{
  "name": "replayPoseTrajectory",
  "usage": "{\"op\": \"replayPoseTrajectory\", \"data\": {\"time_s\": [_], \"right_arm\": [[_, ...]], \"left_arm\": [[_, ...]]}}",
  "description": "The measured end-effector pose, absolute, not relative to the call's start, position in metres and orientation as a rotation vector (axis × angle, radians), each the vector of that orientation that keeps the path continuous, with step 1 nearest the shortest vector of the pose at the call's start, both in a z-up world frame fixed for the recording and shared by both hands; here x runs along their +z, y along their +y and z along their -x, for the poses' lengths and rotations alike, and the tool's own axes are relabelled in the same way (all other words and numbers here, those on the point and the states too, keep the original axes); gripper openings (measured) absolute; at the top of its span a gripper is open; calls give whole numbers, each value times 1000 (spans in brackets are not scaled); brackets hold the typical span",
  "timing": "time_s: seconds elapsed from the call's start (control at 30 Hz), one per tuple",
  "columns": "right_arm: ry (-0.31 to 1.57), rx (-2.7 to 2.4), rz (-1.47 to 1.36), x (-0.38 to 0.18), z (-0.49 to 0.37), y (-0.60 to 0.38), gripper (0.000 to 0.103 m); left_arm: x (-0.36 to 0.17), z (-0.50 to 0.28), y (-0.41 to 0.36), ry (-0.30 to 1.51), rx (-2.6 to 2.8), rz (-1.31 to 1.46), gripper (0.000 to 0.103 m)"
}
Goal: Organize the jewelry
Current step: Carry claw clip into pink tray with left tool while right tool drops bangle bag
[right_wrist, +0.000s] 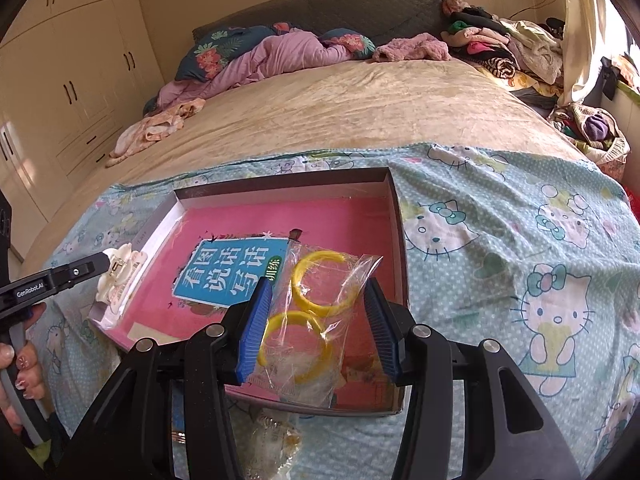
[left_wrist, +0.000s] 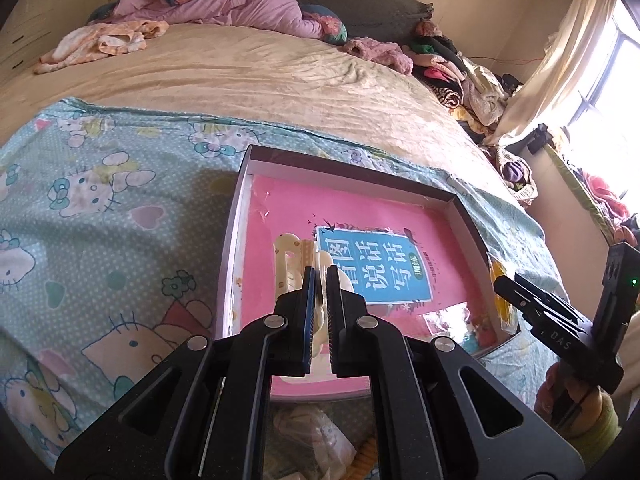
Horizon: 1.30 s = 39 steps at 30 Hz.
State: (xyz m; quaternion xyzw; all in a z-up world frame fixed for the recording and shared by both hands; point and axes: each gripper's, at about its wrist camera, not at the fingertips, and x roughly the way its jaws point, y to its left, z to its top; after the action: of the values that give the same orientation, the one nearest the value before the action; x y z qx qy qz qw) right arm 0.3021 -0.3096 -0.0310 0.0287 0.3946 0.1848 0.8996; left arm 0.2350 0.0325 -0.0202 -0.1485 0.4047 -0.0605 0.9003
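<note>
Only right wrist view shows yellow bangles in clear bag, long axis along right hand-held gripper, fingers apart. Left hand-held gripper clamped on cream hair claw over box.

A home bedroom: wide bed with rumpled quilt at the far end, wardrobe at left, curtained window at right.

Left wrist view: close above box, facing headboard. Right wrist view: likewise close, from the right. Shared: box, bed.
</note>
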Motion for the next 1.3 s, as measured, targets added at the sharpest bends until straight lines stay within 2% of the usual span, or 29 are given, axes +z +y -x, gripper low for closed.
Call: {"op": "replayPoseTrajectory", "data": {"time_s": [0.6, 0.73, 0.8, 1.0, 1.07, 1.1, 1.13, 1.23, 1.3], "right_arm": [[880, 367, -57, -57, -315, -308, 49], [871, 387, -74, -53, -308, -309, 59], [855, 373, -64, -49, -302, -309, 71], [840, 366, -95, -39, -288, -322, 73], [833, 361, -106, -34, -285, -327, 75], [828, 359, -110, -31, -282, -330, 75], [822, 358, -114, -29, -280, -332, 75], [808, 361, -122, -21, -271, -336, 76], [798, 365, -121, -16, -265, -336, 76]], "left_arm": [[-43, -248, 29, 878, -108, 285, 1], [-43, -247, 27, 882, -109, 284, 1], [-43, -246, 26, 883, -111, 284, 1], [-42, -244, 22, 892, -114, 276, 1], [-39, -242, 22, 886, -118, 276, 13], [-37, -241, 21, 880, -117, 275, 26], [-34, -239, 21, 872, -117, 274, 30], [-27, -234, 21, 857, -115, 268, 30], [-20, -229, 22, 841, -114, 265, 36]]}}
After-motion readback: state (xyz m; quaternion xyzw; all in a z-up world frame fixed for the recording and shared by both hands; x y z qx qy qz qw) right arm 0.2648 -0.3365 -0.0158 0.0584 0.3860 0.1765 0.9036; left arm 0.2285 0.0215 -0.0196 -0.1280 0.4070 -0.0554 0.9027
